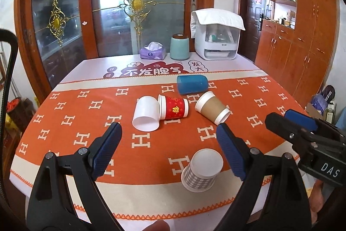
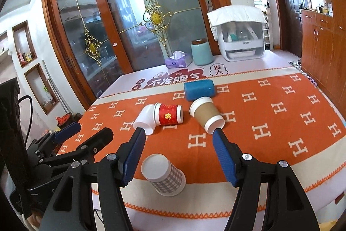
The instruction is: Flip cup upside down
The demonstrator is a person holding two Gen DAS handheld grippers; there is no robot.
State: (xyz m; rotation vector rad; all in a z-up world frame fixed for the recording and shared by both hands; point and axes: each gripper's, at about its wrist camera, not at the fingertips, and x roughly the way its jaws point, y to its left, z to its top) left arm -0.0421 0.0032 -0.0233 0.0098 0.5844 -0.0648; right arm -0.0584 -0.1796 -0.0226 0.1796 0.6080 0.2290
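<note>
Grey-checked paper cup (image 2: 163, 174) stands mouth-down at the near edge of the orange H-patterned tablecloth (image 2: 270, 122); both the left gripper (image 1: 168, 145) and right gripper (image 2: 176, 149) hover wide open, empty; next, I'd pinch the brown-sleeved paper cup (image 2: 206, 115) lying on its side mid-wall, gently.

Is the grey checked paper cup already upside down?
Yes. The grey checked cup stands on its rim on the tablecloth, closed white base up.
</note>
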